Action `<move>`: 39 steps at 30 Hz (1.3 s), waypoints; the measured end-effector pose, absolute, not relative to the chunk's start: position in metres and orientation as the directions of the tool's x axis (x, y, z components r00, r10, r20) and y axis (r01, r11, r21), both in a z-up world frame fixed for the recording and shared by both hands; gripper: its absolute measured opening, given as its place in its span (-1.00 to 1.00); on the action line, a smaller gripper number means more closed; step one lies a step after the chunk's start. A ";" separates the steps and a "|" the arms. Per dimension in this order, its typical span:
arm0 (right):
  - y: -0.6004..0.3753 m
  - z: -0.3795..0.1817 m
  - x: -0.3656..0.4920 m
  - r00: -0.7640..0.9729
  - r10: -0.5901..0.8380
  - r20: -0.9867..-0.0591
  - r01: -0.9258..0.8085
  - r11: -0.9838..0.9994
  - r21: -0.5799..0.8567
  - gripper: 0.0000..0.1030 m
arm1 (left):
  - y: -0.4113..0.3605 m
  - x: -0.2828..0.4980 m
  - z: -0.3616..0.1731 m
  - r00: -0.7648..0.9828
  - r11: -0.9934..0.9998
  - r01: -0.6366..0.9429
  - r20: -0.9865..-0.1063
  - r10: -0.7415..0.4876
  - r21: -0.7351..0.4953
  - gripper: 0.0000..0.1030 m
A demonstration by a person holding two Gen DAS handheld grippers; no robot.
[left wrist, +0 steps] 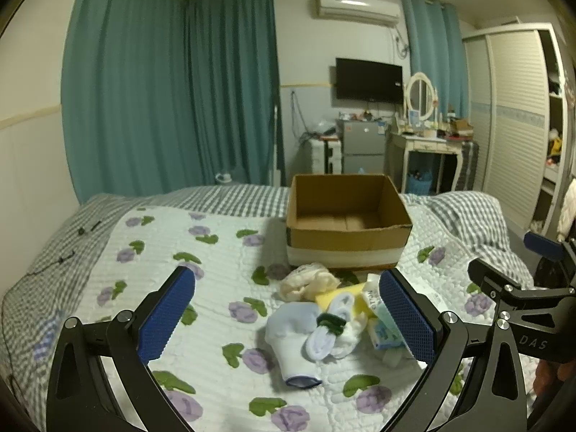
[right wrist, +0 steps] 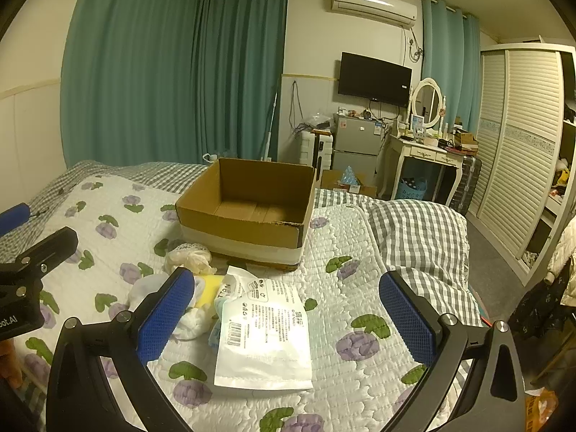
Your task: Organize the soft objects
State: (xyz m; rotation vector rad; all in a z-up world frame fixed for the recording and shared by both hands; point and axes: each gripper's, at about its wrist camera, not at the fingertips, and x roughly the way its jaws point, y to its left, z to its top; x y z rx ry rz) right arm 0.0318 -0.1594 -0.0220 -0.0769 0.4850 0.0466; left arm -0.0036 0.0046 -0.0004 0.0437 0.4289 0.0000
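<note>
An empty open cardboard box (left wrist: 347, 216) stands on the bed; it also shows in the right wrist view (right wrist: 248, 208). In front of it lies a pile of soft things: a cream cloth (left wrist: 309, 282), a light blue and white sock (left wrist: 295, 345), a rolled sock with a dark band (left wrist: 329, 327), a yellow item (left wrist: 345, 295) and a white plastic packet (right wrist: 262, 334). My left gripper (left wrist: 288, 320) is open above the socks. My right gripper (right wrist: 288, 320) is open above the packet. Both are empty.
The bed has a white quilt with purple flowers (left wrist: 201, 288) and a grey checked cover (right wrist: 414, 234). Teal curtains (left wrist: 162, 90) hang behind. A fridge (left wrist: 363, 144), a dressing table (left wrist: 428, 144) and a wardrobe (right wrist: 518, 162) stand at the far right.
</note>
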 end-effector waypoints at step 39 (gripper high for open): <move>-0.157 -0.025 0.031 0.879 0.025 -0.476 -0.066 0.995 -0.070 1.00 | 0.008 -0.002 -0.007 0.906 0.999 0.006 -0.424 0.010 0.037 1.00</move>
